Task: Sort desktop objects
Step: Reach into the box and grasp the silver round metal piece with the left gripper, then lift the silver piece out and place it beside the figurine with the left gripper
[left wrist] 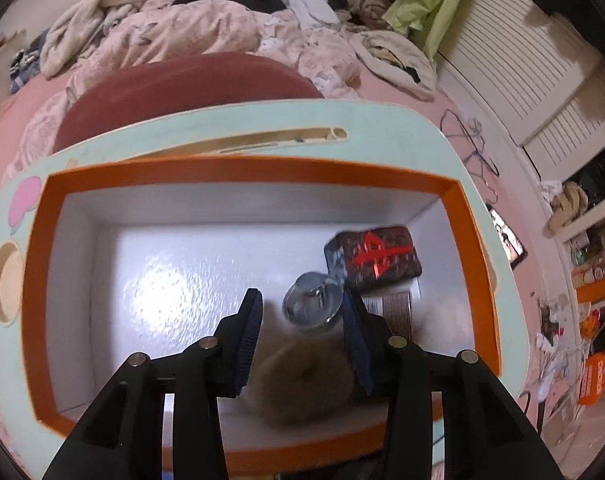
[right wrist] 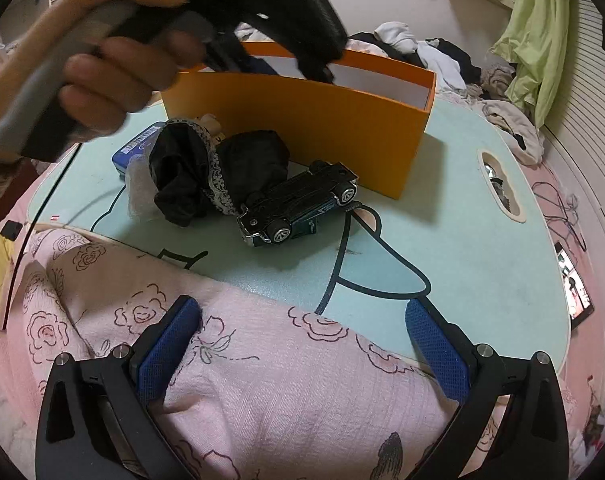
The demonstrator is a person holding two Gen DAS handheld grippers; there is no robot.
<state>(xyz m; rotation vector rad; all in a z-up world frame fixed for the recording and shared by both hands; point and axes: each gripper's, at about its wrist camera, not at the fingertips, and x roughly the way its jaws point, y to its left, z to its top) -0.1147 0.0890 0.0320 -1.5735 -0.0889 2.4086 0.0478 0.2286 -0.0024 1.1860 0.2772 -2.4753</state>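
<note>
My left gripper [left wrist: 302, 312] hangs open over the orange box [left wrist: 238, 170], white inside. Just below its fingertips a clear glass object [left wrist: 311, 305] lies free in the box, close to the right finger. A black pouch with a red mark [left wrist: 372, 258] and a brown fluffy ball [left wrist: 302, 384] also lie inside. My right gripper [right wrist: 302, 320] is open and empty over a pink quilt [right wrist: 262, 380]. On the mint lap table [right wrist: 462, 240] beside the box [right wrist: 322, 128] lie an overturned toy car [right wrist: 298, 204], a black lace scrunchie [right wrist: 198, 176] and a blue tin [right wrist: 136, 152].
The lap table [left wrist: 262, 124] sits on a bed with piled clothes [left wrist: 230, 12] behind it. A red cushion [left wrist: 182, 92] lies past the table. The hand holding the left gripper [right wrist: 114, 48] is above the box's near wall. A phone [right wrist: 574, 288] lies at the right.
</note>
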